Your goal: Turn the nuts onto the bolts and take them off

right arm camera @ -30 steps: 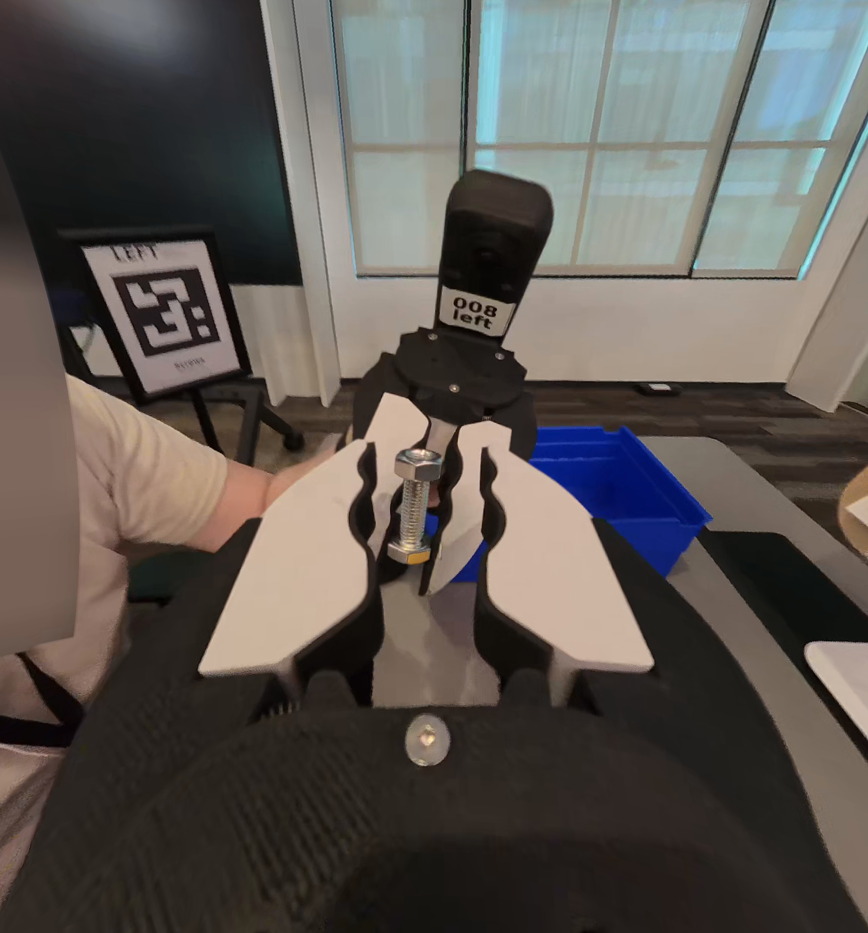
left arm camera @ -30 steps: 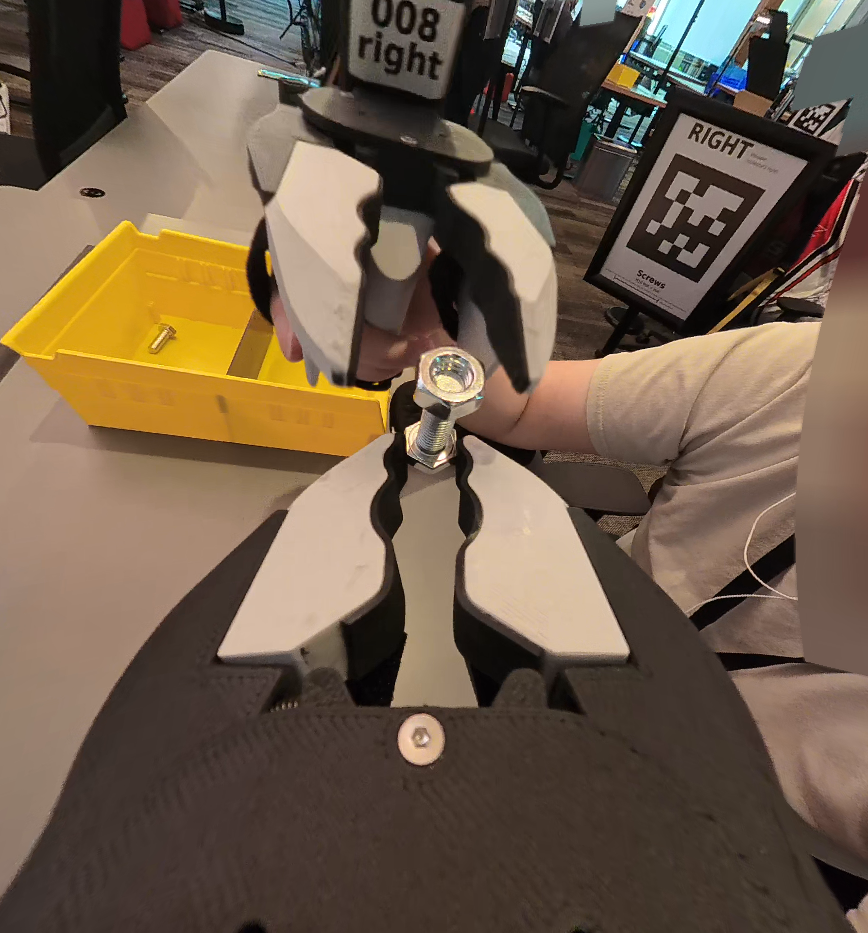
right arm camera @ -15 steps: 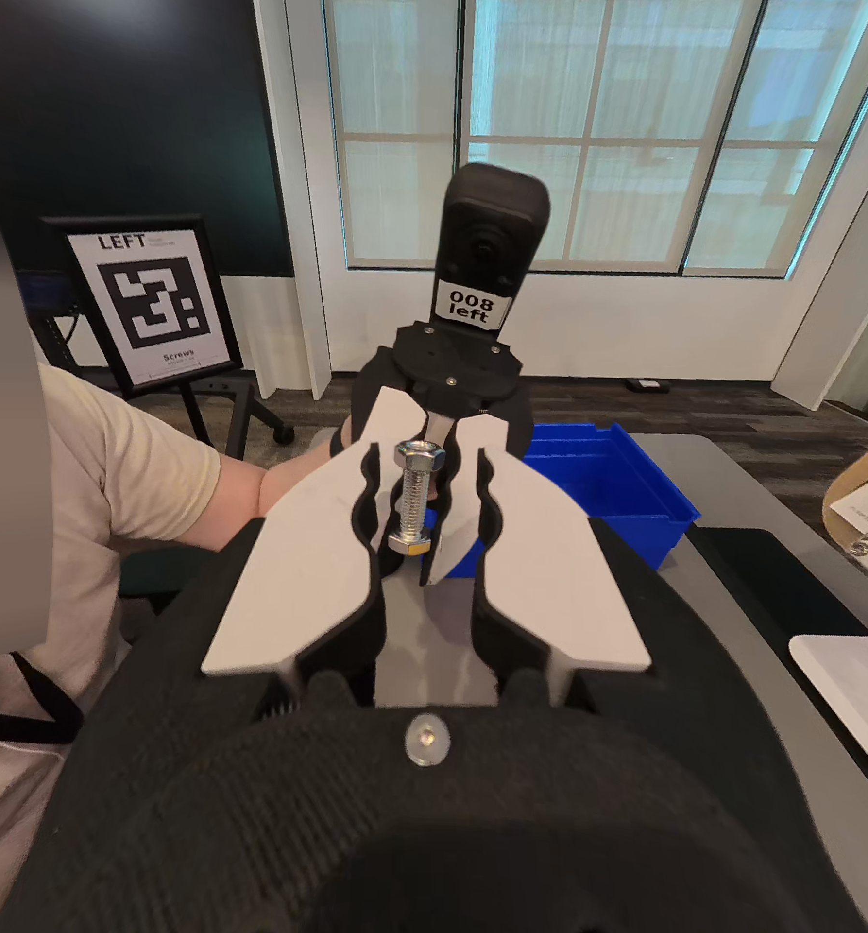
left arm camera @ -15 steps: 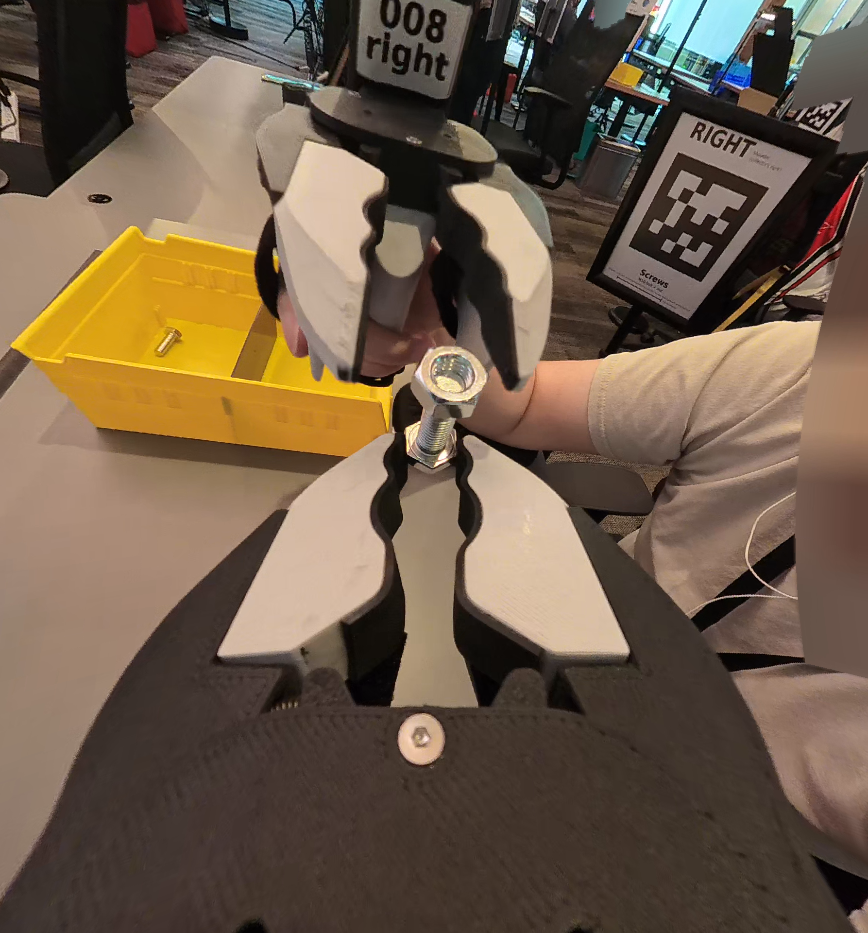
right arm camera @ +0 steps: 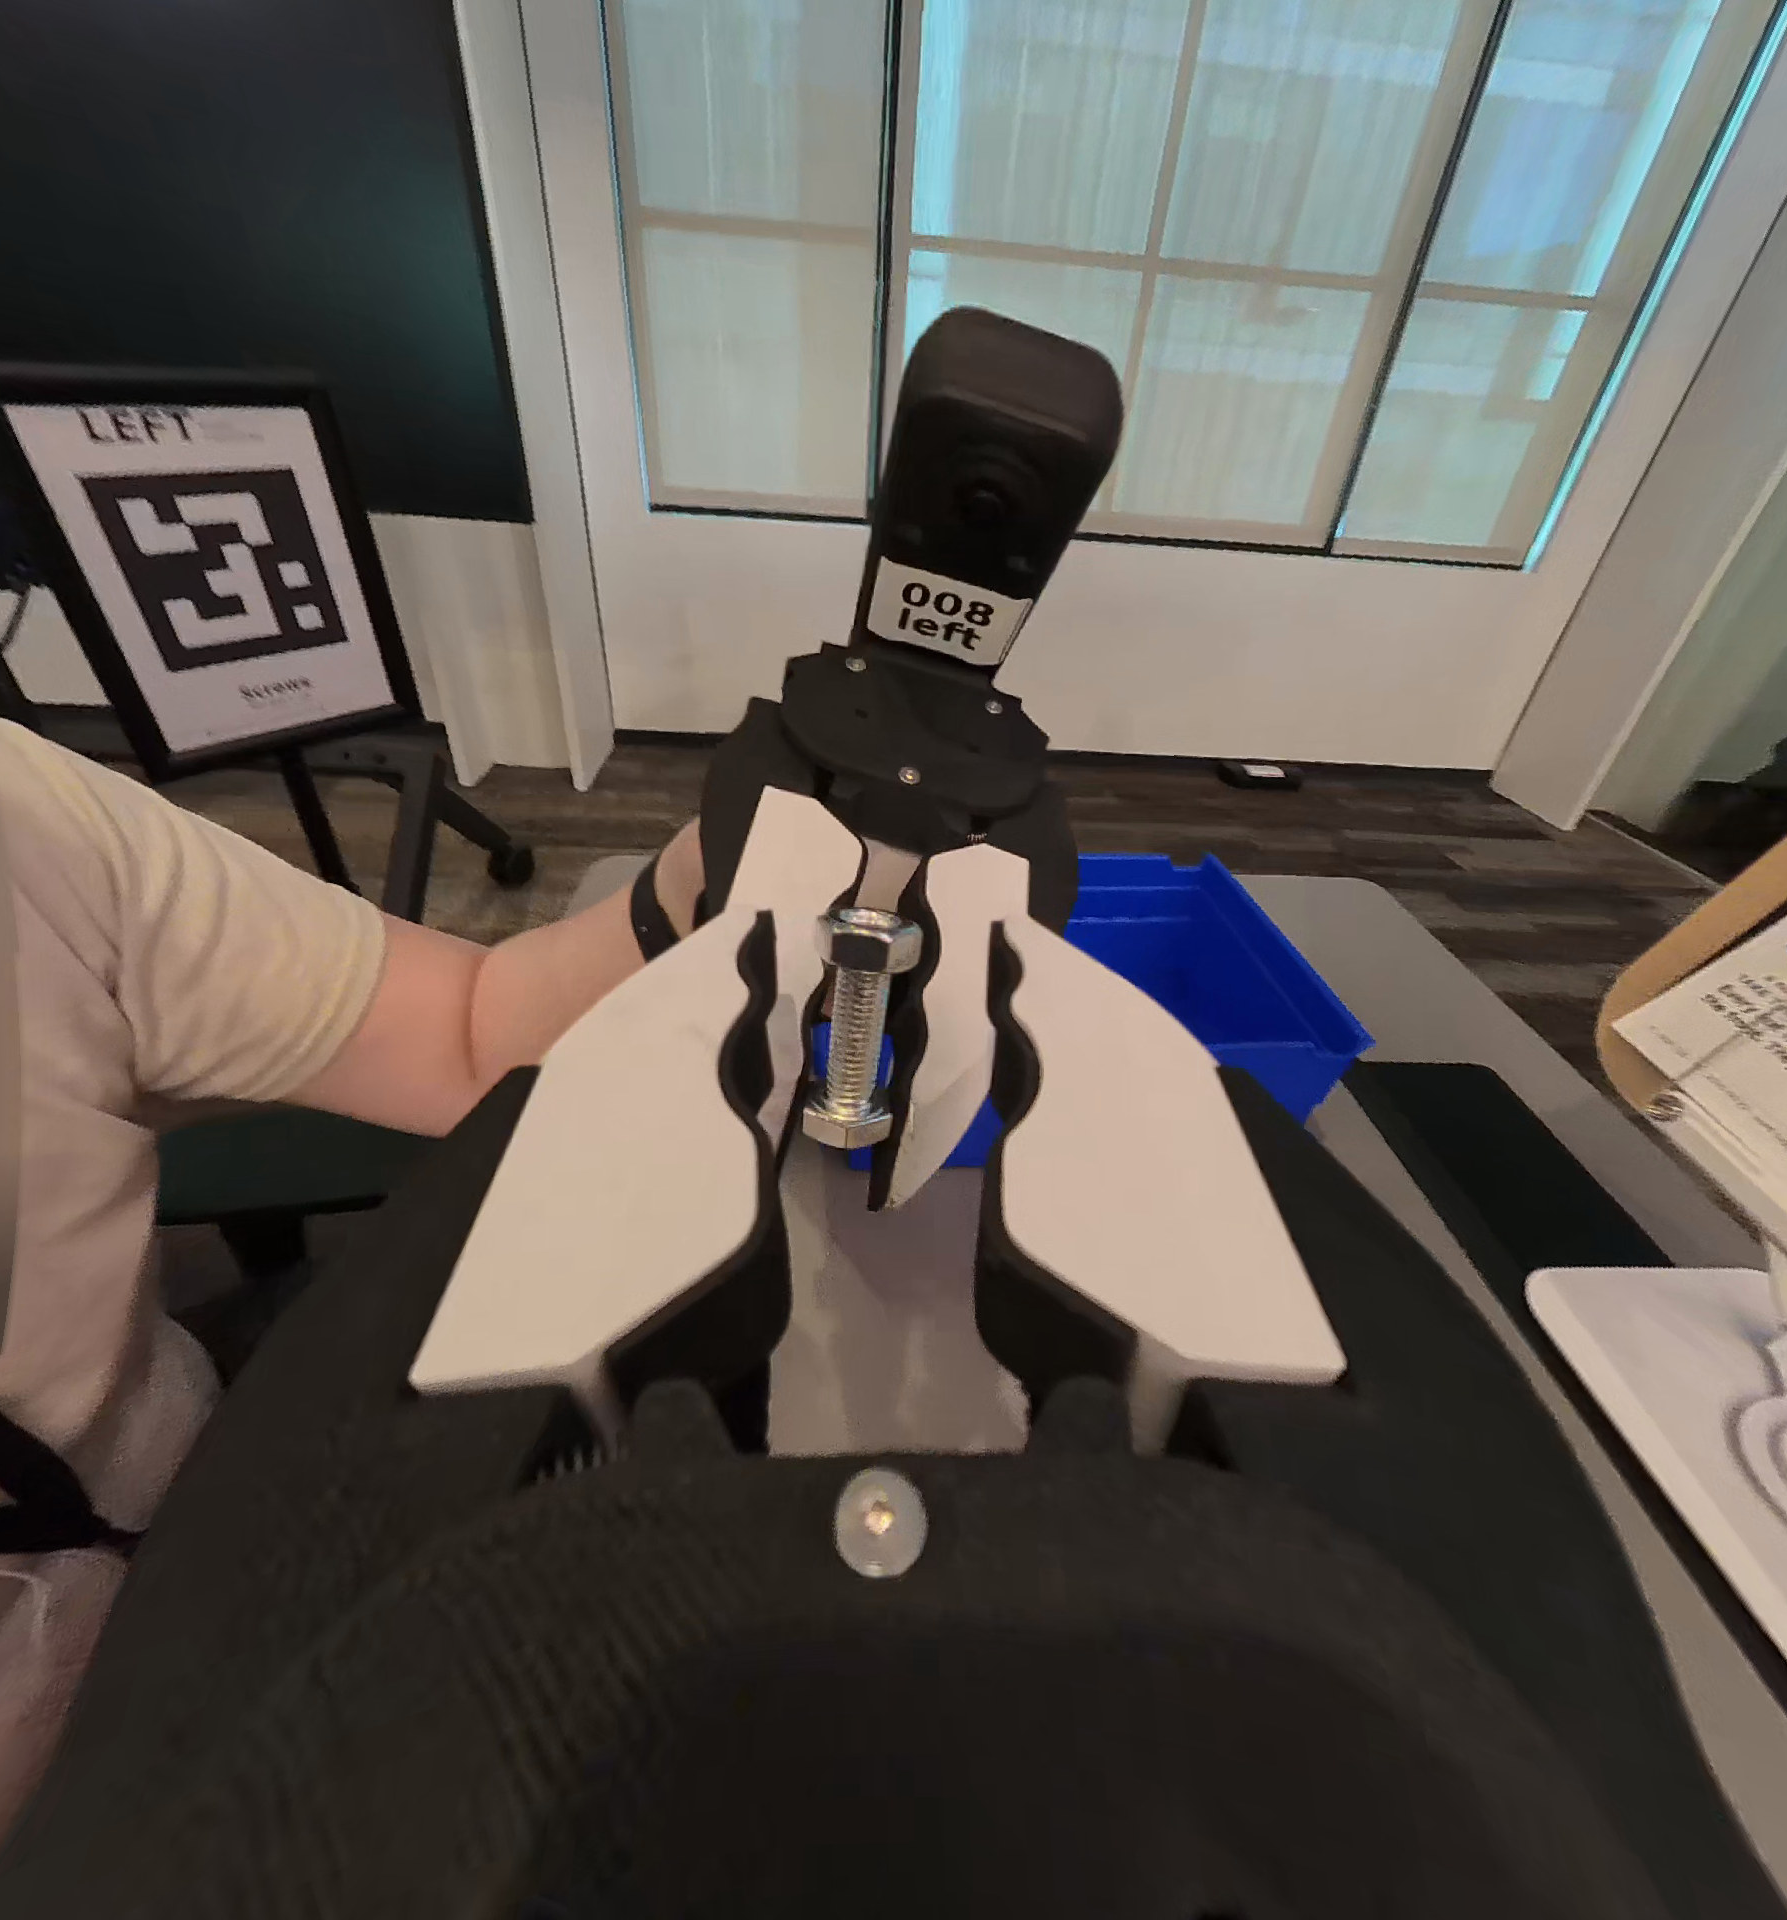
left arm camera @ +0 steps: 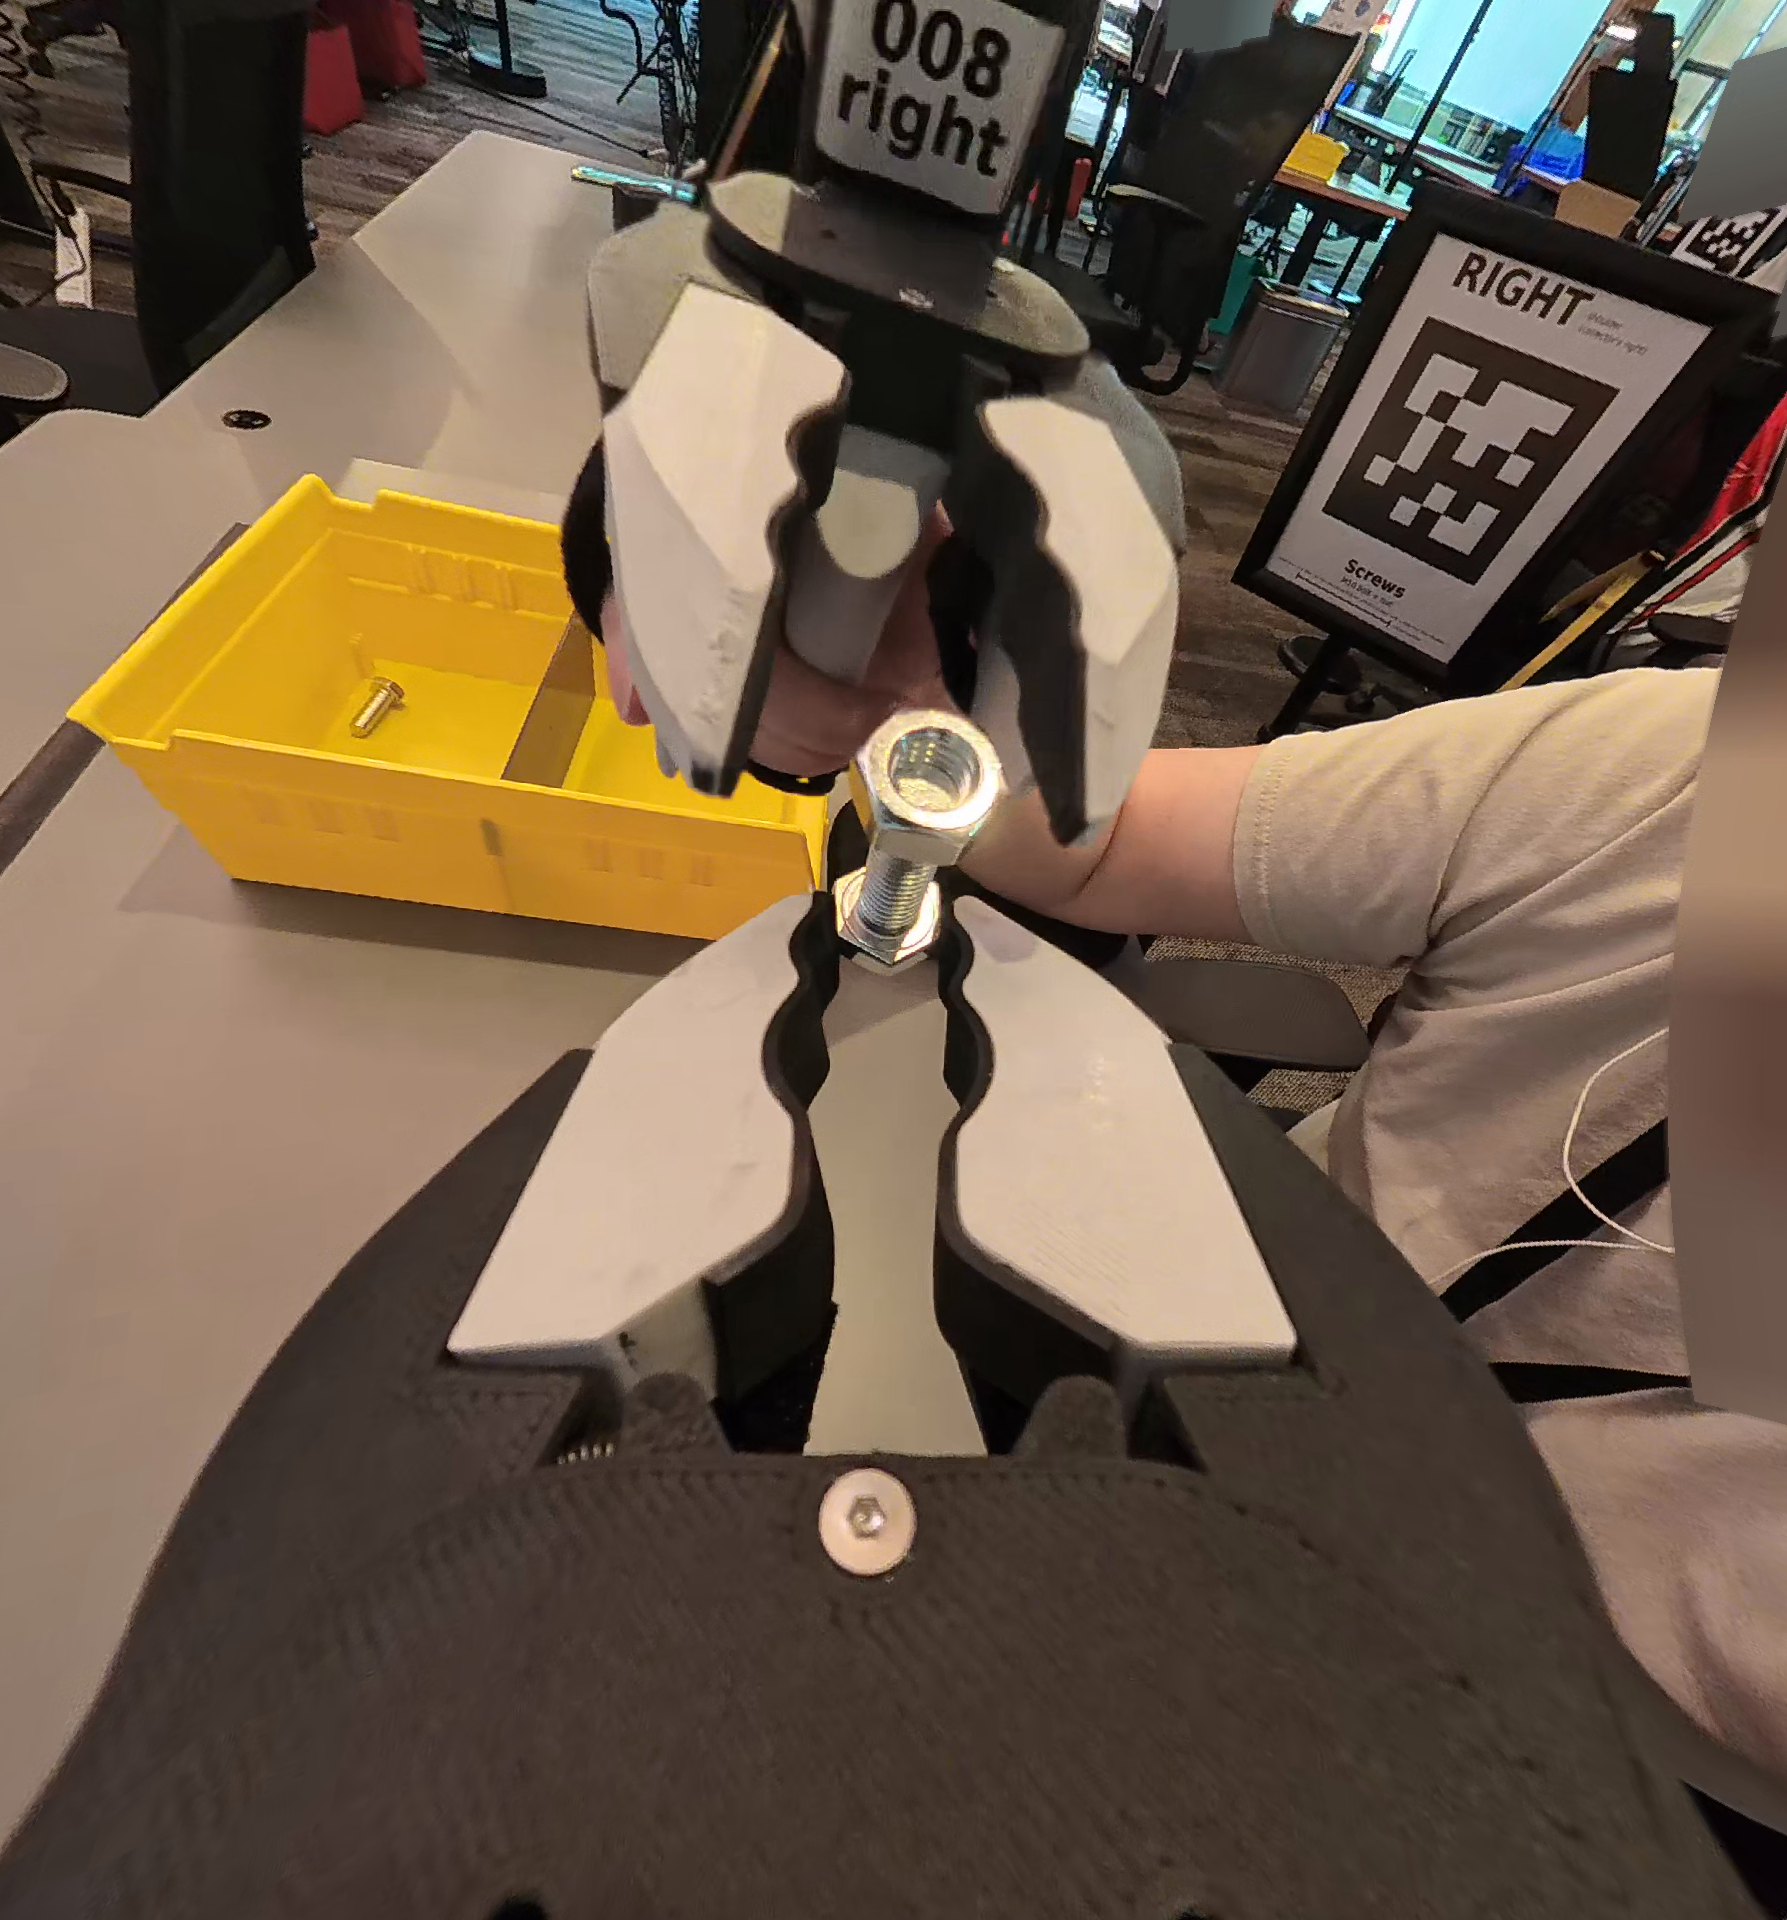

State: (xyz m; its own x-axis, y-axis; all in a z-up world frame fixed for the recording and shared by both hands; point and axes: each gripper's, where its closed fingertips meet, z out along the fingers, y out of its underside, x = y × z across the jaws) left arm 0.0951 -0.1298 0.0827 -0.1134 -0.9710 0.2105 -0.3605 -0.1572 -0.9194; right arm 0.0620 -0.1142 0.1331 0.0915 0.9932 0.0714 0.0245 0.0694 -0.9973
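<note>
Since a second ago our right gripper (left arm camera: 884,800) has edged nearer the nut (left arm camera: 928,774), fingers spread. Our left gripper (left arm camera: 881,935) pinches the bolt (left arm camera: 894,883) by its head, shank pointing straight at the right one.

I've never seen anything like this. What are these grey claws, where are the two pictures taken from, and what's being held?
No robot: a person holds a two-finger gripper in each hand, each with a camera looking along its fingers. One picture comes from the left gripper, one from the right gripper, so each shows the other facing it. The left is shut on the head of a bolt with a nut at its far end; the right is open around it. On the table stand a yellow bin holding one small screw and a blue bin.
</note>
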